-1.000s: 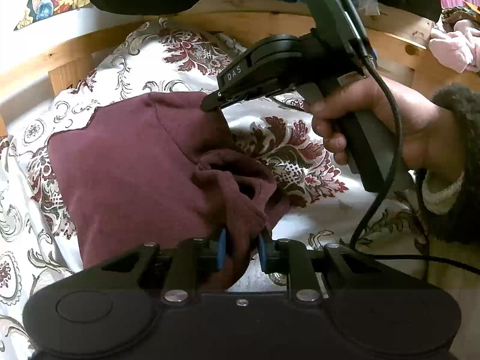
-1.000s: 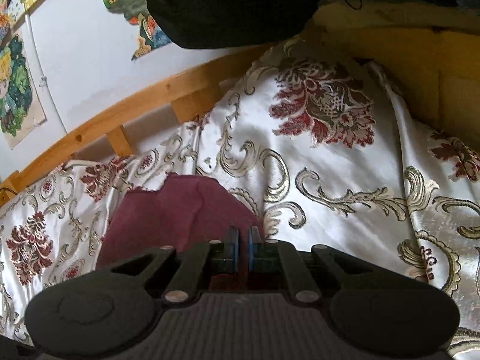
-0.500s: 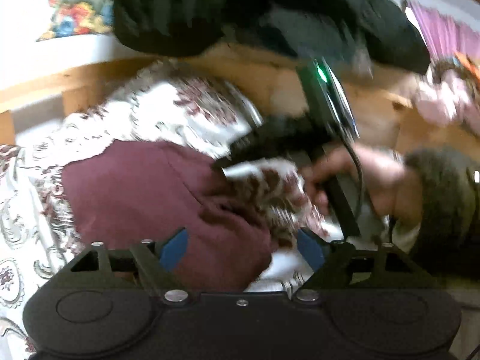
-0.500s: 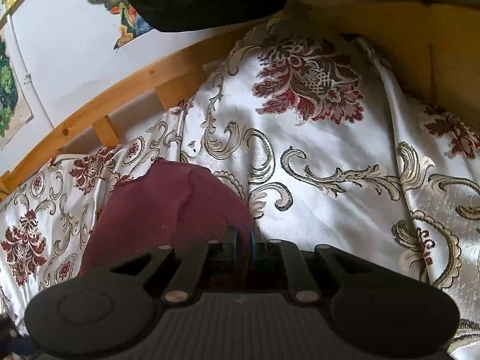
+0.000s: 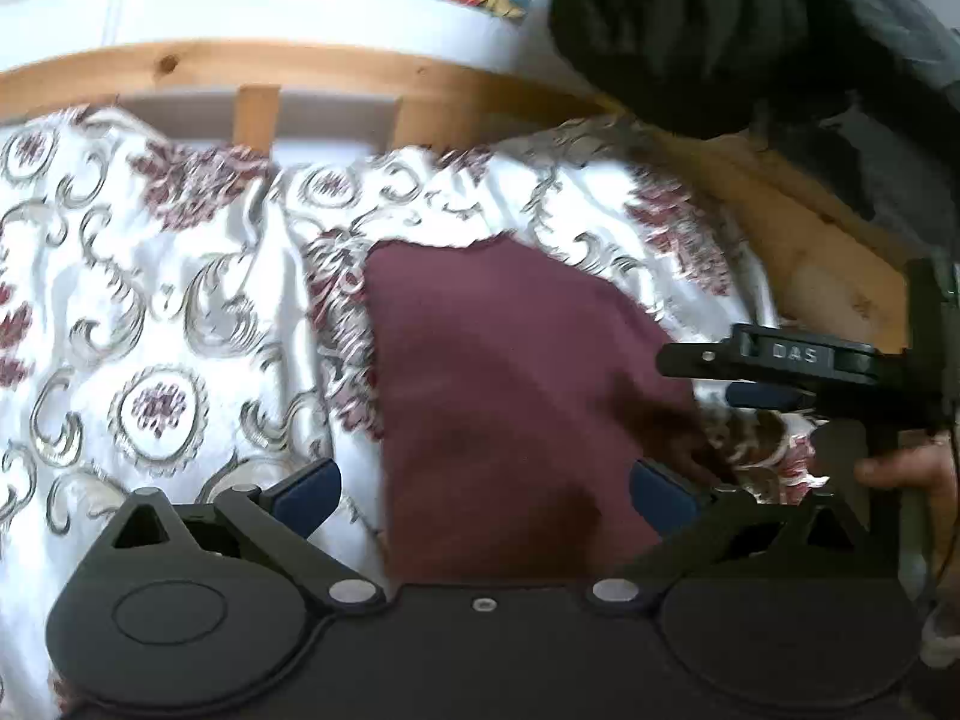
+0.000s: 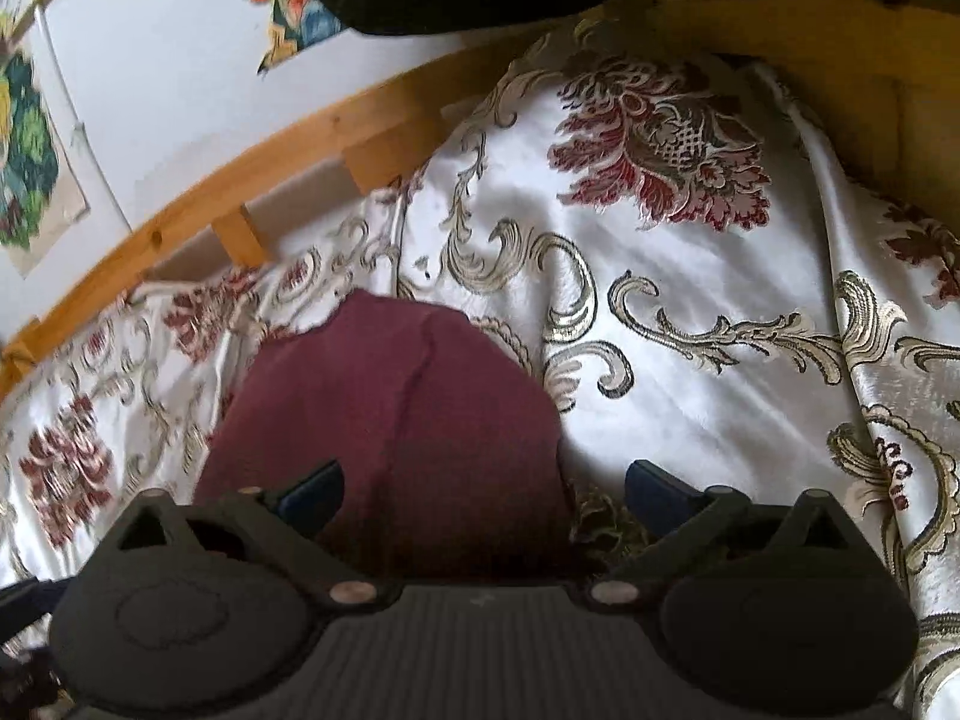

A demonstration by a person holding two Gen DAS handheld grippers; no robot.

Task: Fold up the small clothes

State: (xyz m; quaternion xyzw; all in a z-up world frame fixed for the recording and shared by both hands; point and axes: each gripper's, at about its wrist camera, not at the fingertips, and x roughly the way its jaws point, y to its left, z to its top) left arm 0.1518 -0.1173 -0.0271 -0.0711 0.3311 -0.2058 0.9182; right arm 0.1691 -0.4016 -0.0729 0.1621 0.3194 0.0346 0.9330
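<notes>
Ahead of our fingers we see a white bedspread [image 6: 690,360] with red flowers and gold scrolls. Beyond it runs a wooden bed rail [image 5: 312,69], then a white wall [image 6: 180,78] bearing colourful pictures [image 6: 27,162]. A dark bundle [image 5: 678,30] hangs above.

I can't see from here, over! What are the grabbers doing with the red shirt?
Left gripper and right gripper: jaws opening, nothing pinched. Maroon garment lying flat on the patterned bedspread. Nothing in the way.
</notes>
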